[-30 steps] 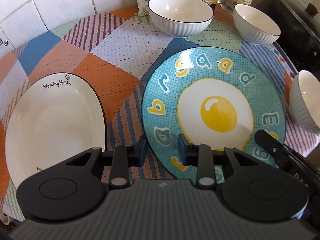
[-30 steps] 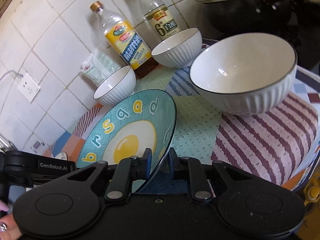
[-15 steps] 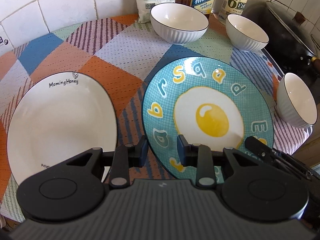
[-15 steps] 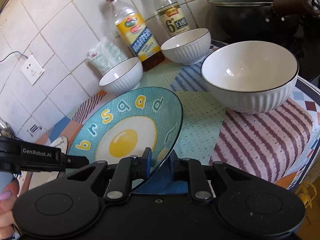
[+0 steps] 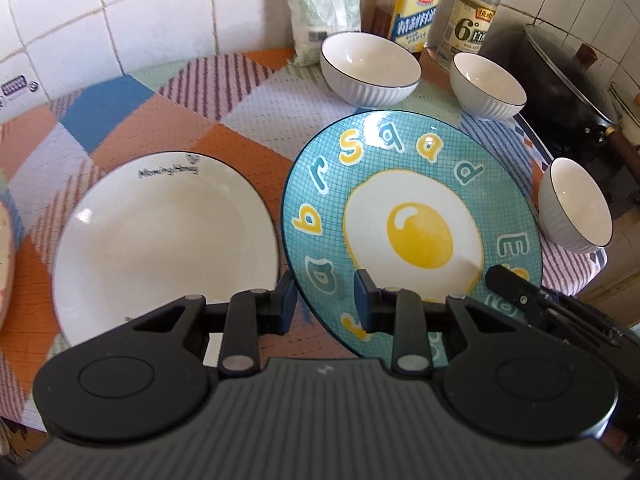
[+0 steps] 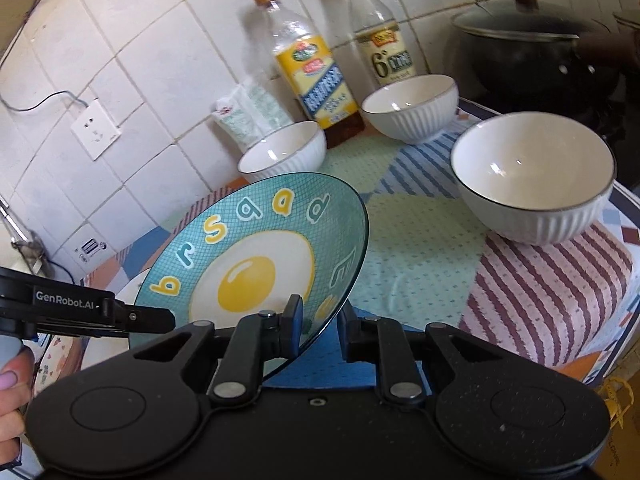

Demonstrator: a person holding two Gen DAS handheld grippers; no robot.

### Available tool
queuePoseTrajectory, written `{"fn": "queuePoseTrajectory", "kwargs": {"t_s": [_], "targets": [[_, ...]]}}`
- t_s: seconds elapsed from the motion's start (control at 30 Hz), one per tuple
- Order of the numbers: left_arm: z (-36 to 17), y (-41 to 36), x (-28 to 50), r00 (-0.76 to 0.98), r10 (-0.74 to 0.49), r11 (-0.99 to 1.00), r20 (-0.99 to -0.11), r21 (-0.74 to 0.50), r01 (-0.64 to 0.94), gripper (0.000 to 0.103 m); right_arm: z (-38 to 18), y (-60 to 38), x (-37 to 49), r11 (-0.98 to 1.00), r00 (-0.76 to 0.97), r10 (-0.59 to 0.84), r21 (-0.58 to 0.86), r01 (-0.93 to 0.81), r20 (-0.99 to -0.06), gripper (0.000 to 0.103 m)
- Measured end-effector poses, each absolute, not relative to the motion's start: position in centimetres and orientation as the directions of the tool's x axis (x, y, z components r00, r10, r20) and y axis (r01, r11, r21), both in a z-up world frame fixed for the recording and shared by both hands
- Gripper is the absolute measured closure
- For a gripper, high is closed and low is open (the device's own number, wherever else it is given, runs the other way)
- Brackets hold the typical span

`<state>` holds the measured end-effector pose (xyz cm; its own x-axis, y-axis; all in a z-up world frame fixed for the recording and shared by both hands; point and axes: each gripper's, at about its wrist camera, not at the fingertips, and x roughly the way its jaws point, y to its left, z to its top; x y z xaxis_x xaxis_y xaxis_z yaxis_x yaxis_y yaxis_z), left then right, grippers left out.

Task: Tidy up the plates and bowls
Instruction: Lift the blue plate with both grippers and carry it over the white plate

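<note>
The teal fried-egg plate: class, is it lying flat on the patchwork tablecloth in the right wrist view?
No: the teal fried-egg plate is tilted above the cloth, its rim pinched by the right gripper.

The blue plate (image 5: 412, 220) carries yellow and teal letters round a fried-egg picture — "b r s a a d" along the far rim, then "E" on the right. The white plate (image 5: 168, 248) has a small black line, blurred, seemingly "Morning Honey". One clear bottle (image 6: 384, 40) shows "6°" on its label. The left gripper (image 6: 160, 316) arm reads "GenRobot.AI". The yellow-labelled bottle (image 6: 312, 68) bears Chinese characters — too small to read.
</note>
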<state>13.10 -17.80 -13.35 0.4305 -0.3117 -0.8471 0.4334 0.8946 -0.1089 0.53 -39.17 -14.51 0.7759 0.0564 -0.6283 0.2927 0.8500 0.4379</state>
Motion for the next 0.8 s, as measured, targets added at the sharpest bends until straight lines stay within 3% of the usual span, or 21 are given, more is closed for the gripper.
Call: {"fn": "queuePoseTrajectory", "kwargs": {"t_s": [0.8], "targets": [[-12.5, -5.0, 12.5, 0.432, -0.254, 0.957, -0.865, -0.160, 0.243, 0.074, -10.7, -30.1, 3.5, 0.895, 0.775, 0.199, 0.434, 0.106, -0.599, 0.080]]}}
